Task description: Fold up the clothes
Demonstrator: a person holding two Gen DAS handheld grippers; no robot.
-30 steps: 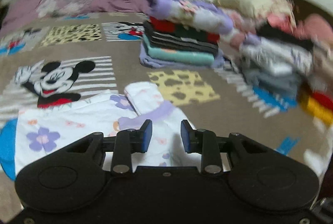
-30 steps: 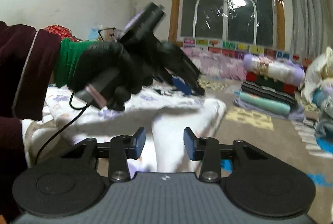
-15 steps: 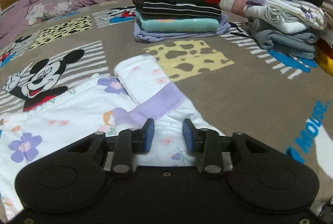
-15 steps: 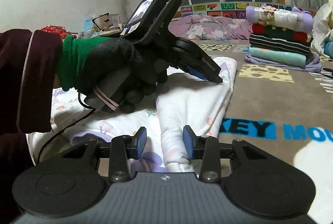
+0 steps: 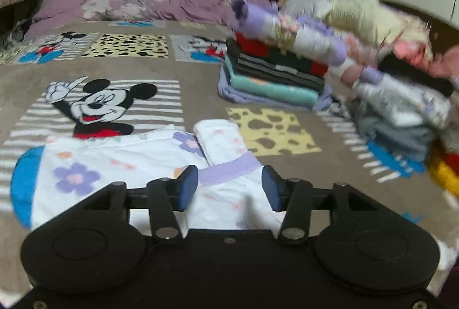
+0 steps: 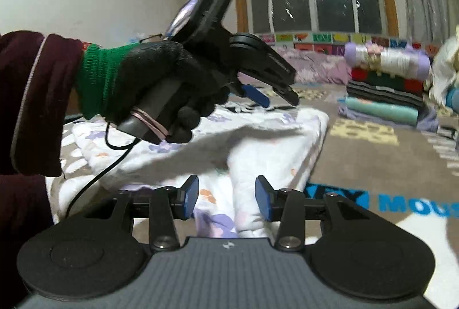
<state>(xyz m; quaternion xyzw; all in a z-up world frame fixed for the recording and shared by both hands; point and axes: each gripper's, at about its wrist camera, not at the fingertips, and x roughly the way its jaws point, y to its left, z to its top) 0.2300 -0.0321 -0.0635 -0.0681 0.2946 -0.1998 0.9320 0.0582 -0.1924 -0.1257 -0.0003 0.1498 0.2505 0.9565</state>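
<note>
**Both grippers lifted and spread over the floral garment**

Since half a second earlier, the left gripper (image 5: 230, 188) had risen off the white floral garment (image 5: 120, 162) and its blue pads had spread wide apart, holding nothing. From the right wrist view the left gripper (image 6: 268, 95) hung above the cloth in a black glove with a green cuff (image 6: 160, 82). The right gripper (image 6: 226, 197) had also parted its fingers, empty, with a folded ridge of the garment (image 6: 275, 142) lying beyond them. The garment lay near on the Mickey Mouse blanket (image 5: 114, 96), its purple-cuffed sleeve (image 5: 223, 148) folded across the body. A stack of folded clothes (image 5: 275, 76) stood far right, well apart from it, blurred.
</note>
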